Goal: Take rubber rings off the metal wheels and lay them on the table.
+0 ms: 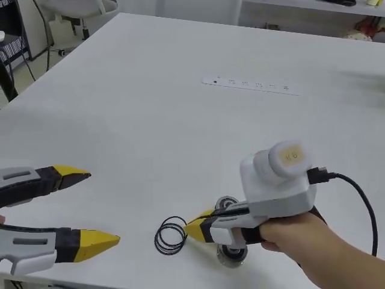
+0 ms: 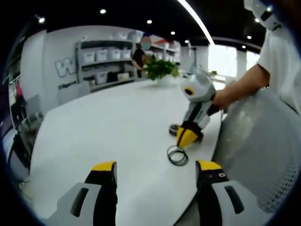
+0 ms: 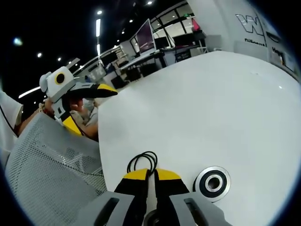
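The rubber rings (image 1: pixel 170 236) lie flat on the white table (image 1: pixel 180 108) as a small pile of thin black loops. This part of the job looks done for at least 1 wheel. In the right gripper view the rings (image 3: pixel 143 162) sit just ahead of the tips.

The right gripper (image 1: pixel 192 229) has its yellow tips pressed together right at the edge of the pile. It cannot be told whether they nip a strand of rubber or merely touch it.

2 metal wheels rest beside it, 1 wheel (image 1: pixel 227 205) just behind the jaws and another (image 1: pixel 232 253) near the person's hand (image 1: pixel 295 238). Whether either still carries rings is too small to tell, so stripping them may remain.

The left gripper (image 1: pixel 96 208) hangs well apart to the side, jaws spread wide and holding nothing.
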`<state>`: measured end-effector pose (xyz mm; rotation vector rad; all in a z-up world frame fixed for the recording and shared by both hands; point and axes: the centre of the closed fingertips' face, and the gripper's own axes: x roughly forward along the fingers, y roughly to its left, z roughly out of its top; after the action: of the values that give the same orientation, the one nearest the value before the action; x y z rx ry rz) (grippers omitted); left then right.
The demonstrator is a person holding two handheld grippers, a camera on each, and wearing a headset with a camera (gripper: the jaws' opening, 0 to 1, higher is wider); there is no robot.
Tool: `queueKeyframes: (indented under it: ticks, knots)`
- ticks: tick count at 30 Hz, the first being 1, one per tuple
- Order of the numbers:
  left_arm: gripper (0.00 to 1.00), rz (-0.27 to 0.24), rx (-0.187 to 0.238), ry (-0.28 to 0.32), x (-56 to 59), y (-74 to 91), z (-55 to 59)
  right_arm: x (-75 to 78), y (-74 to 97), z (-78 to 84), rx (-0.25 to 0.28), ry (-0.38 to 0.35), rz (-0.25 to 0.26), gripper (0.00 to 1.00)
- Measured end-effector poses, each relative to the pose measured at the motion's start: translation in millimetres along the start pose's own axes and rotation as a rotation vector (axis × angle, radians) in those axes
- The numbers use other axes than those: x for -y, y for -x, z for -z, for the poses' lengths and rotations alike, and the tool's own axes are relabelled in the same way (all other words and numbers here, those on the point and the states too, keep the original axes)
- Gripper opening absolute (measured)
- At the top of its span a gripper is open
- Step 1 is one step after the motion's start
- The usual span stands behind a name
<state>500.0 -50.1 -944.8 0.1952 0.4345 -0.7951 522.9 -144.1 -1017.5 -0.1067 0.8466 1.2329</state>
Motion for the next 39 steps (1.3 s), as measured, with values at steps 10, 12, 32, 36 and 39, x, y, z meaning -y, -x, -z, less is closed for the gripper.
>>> queueKeyframes:
  ticks: [10,12,32,36,39]
  knots:
    - [0.69,0.005,-0.007,-0.010,-0.3,0.2,-1.4,2.4,1.6,-0.7,-0.013,0.048,0.018,0.12]
    - [0.69,0.007,-0.004,-0.014,-0.5,-0.2,-3.3,3.1,4.0,-4.3,-0.001,0.052,0.021,0.14]
    - [0.70,0.040,0.021,-0.035,-1.9,-6.4,-13.6,2.1,39.9,-15.1,-0.014,0.119,-0.008,0.32]
    - [0.70,0.038,0.032,-0.030,-3.2,-6.2,-16.5,1.0,49.6,-11.7,-0.041,0.190,-0.002,0.36]
    - [0.70,0.040,0.035,-0.031,-3.5,-6.4,-17.6,-3.1,57.7,-16.5,-0.025,0.217,-0.001,0.38]
